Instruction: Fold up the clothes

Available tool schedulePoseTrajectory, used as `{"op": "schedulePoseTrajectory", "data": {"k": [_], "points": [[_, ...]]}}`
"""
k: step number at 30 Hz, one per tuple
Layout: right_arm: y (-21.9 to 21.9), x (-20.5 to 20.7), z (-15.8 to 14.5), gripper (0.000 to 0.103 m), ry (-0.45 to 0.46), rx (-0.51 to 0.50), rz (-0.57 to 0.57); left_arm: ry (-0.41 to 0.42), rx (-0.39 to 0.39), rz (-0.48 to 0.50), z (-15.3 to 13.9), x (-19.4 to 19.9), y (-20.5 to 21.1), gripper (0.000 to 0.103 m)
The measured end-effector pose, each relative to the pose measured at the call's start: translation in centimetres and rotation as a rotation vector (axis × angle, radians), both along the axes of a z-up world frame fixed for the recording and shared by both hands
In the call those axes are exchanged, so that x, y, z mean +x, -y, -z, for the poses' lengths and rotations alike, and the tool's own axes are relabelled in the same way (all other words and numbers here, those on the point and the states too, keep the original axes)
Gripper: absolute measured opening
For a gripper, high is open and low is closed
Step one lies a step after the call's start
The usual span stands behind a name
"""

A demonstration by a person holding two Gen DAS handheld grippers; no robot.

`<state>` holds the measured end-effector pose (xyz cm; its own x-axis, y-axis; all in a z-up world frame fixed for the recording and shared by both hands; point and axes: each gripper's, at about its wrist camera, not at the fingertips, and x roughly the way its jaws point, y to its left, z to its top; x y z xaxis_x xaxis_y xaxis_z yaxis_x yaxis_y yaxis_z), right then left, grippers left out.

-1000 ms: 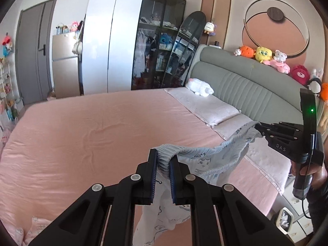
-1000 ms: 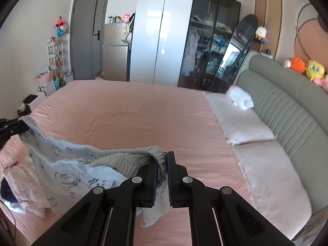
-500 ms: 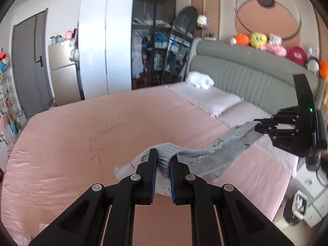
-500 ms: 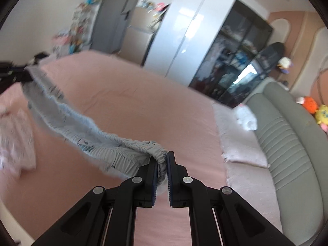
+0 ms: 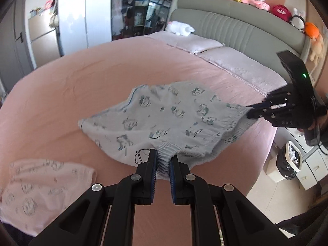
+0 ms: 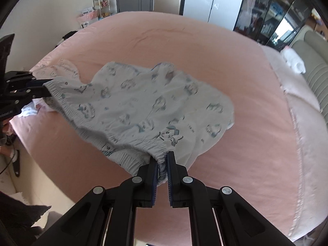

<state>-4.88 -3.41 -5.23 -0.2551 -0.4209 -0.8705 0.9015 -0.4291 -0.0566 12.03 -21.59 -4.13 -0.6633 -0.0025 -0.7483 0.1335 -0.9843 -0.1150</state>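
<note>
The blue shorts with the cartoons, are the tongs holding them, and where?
Yes. Both tongs grip the blue shorts by the stretchy waistband: the left tongs at one end, the right tongs at the other.

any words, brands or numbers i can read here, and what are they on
"DAS": pale letters on the black body of the right gripper, partly legible in the left wrist view.
Pale lettering on the black body of the left gripper, at the right wrist view's left edge: too blurred to read.
Marks printed on the light blue cartoon-print shorts: too blurred to read.

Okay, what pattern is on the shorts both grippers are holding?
The shorts are pale blue with a scattered blue cartoon-character print, clearest in the right wrist view.
</note>
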Motion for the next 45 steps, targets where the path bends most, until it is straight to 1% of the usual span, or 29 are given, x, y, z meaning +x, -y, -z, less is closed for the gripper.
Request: {"op": "schedulePoseTrajectory", "data": {"k": [4, 6, 8, 10, 13, 15, 21, 25, 29, 34, 39, 45], "points": [[-1.5, 0.6, 2.4, 0.006, 0.094, -0.008, 0.033, 0.039, 0.033, -0.042, 2.0, 1.3, 0.6, 0.010], [-2.0, 1.1, 3.3, 0.006, 0.114, -0.012, 0.037, 0.044, 0.062, -0.062, 2.8, 1.9, 0.5, 0.010], [-2.4, 1.4, 3.9, 0.006, 0.133, -0.018, 0.037, 0.051, 0.070, -0.074, 3.6, 2.1, 0.2, 0.010], [-2.2, 1.7, 3.8, 0.006, 0.119, -0.020, 0.039, 0.059, 0.076, -0.075, 4.2, 2.3, -0.2, 0.010], [-2.2, 2.2, 3.9, 0.006, 0.105, -0.021, 0.054, 0.072, 0.058, -0.076, 5.0, 2.6, -0.9, 0.010], [-2.4, 2.4, 4.2, 0.006, 0.101, -0.025, 0.070, 0.079, 0.041, -0.073, 5.6, 2.8, -1.4, 0.010], [-3.3, 3.2, 5.2, 0.006, 0.091, -0.011, 0.091, 0.111, 0.034, -0.058, 7.0, 3.4, -2.1, 0.010], [-3.9, 3.8, 5.6, 0.006, 0.106, 0.003, 0.086, 0.130, 0.027, -0.057, 7.5, 3.8, -2.1, 0.010], [-4.4, 4.0, 6.1, 0.006, 0.131, 0.020, 0.076, 0.153, 0.038, -0.060, 8.0, 4.1, -1.8, 0.010], [-4.5, 4.7, 6.8, 0.006, 0.145, 0.048, 0.044, 0.180, 0.007, -0.050, 8.5, 4.4, -1.8, 0.010], [-4.8, 4.0, 6.8, 0.006, 0.179, 0.048, 0.042, 0.187, 0.009, -0.055, 8.6, 4.4, -1.7, 0.011], [-4.7, 4.1, 6.7, 0.006, 0.166, 0.063, 0.025, 0.195, 0.011, -0.061, 8.7, 4.1, -1.6, 0.012]]}}
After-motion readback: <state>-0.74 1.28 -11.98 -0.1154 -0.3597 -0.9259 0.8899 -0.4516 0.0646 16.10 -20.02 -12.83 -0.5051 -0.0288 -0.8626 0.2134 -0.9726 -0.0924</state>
